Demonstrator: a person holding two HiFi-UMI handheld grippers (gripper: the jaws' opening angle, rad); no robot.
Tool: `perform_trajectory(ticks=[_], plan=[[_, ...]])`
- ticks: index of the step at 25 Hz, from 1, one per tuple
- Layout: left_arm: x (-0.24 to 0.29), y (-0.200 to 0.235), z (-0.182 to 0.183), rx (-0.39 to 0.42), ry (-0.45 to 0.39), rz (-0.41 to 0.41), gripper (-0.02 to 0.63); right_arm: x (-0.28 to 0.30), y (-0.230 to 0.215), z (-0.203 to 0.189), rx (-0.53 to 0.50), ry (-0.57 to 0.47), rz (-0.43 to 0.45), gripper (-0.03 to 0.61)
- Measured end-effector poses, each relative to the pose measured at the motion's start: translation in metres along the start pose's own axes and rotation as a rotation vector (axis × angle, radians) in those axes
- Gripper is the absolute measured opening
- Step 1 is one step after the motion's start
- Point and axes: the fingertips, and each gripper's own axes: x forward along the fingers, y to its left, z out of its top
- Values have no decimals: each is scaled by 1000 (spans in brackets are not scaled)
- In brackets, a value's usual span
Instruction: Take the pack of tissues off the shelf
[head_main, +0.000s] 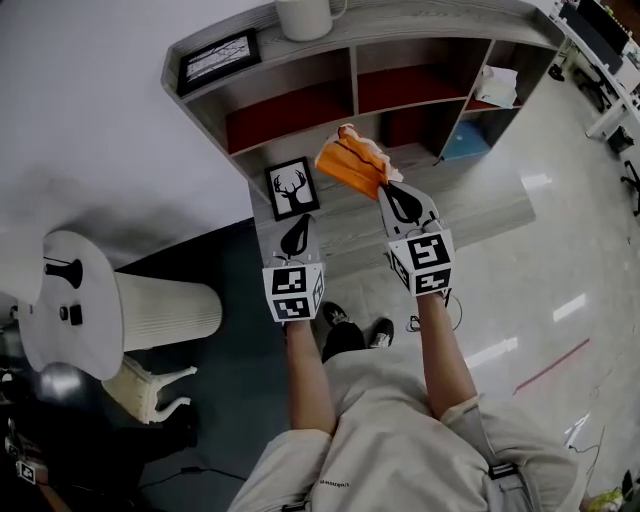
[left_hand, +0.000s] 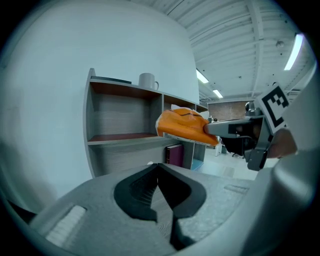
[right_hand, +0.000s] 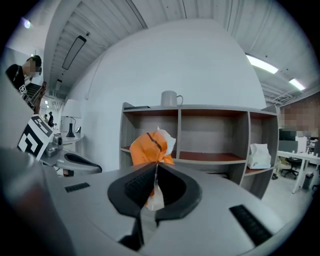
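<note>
While the right tool (right_hand: 156, 167) is clamped on the orange pack of tissues (right_hand: 149, 148), note that the hold looks thin: its jaws pinch only a strip of the wrapper at the pack's near end, and the bulk hangs out beyond the tips. The pack is in the air, out of the compartments and in front of the shelf (head_main: 420, 25), above its lower ledge. Risk, as a judgement: a quick swing or a tilt could let the wrapper slide or tear, and the pack drops onto the ledge or floor. The left tool (left_hand: 159, 167) is closed with nothing in it, near the right one, free to support. The deer picture (head_main: 292, 188) leans just left of the pack; avoid sweeping that way. Open floor lies behind and to your right.
</note>
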Motion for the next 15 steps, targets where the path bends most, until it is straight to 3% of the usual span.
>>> perform_trajectory(ticks=[10,15], plan=[[-8,-47,-1,24,-11,-43,9,-38,-22,-37,37,53,-27,23],[-8,-58,-4,-5,-13,-82,9,-41,-30,-76,130,108,-46,23]])
